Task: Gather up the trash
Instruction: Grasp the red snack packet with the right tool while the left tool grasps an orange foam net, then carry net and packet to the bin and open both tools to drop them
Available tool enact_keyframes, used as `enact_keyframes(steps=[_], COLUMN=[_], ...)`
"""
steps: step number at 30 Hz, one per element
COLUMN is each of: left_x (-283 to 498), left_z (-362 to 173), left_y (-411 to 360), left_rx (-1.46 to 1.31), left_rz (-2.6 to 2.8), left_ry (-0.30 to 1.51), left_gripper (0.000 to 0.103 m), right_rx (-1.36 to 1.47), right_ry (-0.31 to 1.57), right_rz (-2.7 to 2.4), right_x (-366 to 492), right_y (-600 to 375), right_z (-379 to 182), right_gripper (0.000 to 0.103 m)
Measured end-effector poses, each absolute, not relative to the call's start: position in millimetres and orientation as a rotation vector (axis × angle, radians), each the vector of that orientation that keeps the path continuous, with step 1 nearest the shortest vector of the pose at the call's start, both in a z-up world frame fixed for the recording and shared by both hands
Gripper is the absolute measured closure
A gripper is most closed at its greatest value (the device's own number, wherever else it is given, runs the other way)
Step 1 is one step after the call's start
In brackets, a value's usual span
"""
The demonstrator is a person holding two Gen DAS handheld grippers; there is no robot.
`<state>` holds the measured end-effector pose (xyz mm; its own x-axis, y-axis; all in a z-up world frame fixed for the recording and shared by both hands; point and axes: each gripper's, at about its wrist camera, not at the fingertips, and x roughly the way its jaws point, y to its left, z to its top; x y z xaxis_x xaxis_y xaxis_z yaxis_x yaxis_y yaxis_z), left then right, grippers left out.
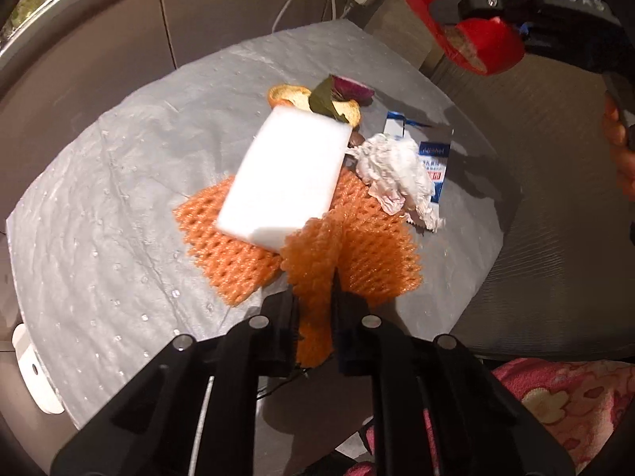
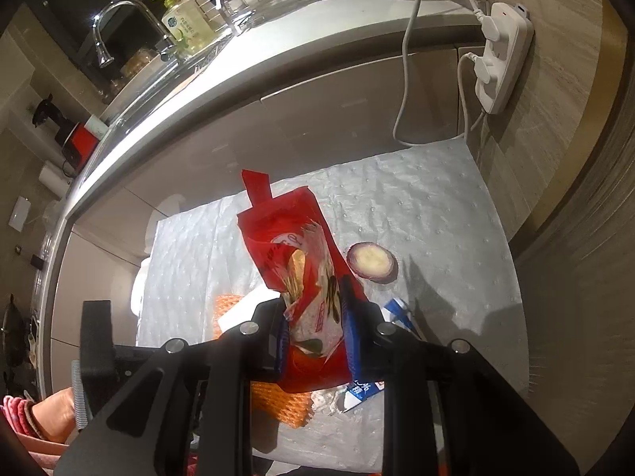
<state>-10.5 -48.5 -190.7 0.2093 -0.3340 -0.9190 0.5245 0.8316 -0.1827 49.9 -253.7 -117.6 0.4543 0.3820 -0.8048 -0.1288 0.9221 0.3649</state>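
Observation:
My left gripper (image 1: 315,297) is shut on a fold of the orange foam net (image 1: 365,254), which lies on the grey padded mat (image 1: 119,206). A white foam block (image 1: 285,174) rests on the net. Beside it lie a crumpled tissue (image 1: 397,170), a blue-and-white alcohol wipe packet (image 1: 436,154), an orange peel (image 1: 287,97), a green leaf (image 1: 325,99) and a purple onion piece (image 1: 353,87). My right gripper (image 2: 315,305) is shut on a red snack bag (image 2: 289,246) and holds it above the mat; the gripper (image 1: 476,8) also shows at the top right of the left wrist view. The onion slice (image 2: 372,263) lies beyond the bag.
A white power strip (image 2: 502,55) with plugged cables hangs on the wall behind the mat. A counter edge (image 2: 238,91) with a faucet (image 2: 115,20) and a soap bottle (image 2: 186,23) runs along the back. Right of the mat is dark ribbed flooring (image 1: 555,238); pink patterned cloth (image 1: 563,396) is near.

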Motion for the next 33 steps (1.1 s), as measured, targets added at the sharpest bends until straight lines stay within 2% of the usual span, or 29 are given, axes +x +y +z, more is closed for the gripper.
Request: enact_keyframes(steps=[9,14,20,33], left_x=[-29.5,-44.4,-67.1,-84.9], left_z=[-105.5,-82.1,-102.9,-221.2], left_y=[45.6,125.6,204.2,312.4], left_rx=[-0.010,-0.058,-0.083,-0.035], left_rz=[-0.393,-0.187,-0.060,-0.098], left_ry=[1.057,1.007,1.054,1.282], left_gripper=[0.090,0.090,0.090,0.090], right_rx=[0.242,0.208,0.207,0.185], right_ry=[1.020,1.003,0.966,0.927], right_rz=[0.446,0.532,0.586,0.573], right_x=[53.4,51.5,40.1,-20.1], right_y=[-213.4,-180.5,-133.9,-20.4], right_z=[-100.3,-83.1,-62.3,-27.6], right_gripper=[0.080,0.080,0.080,0.080])
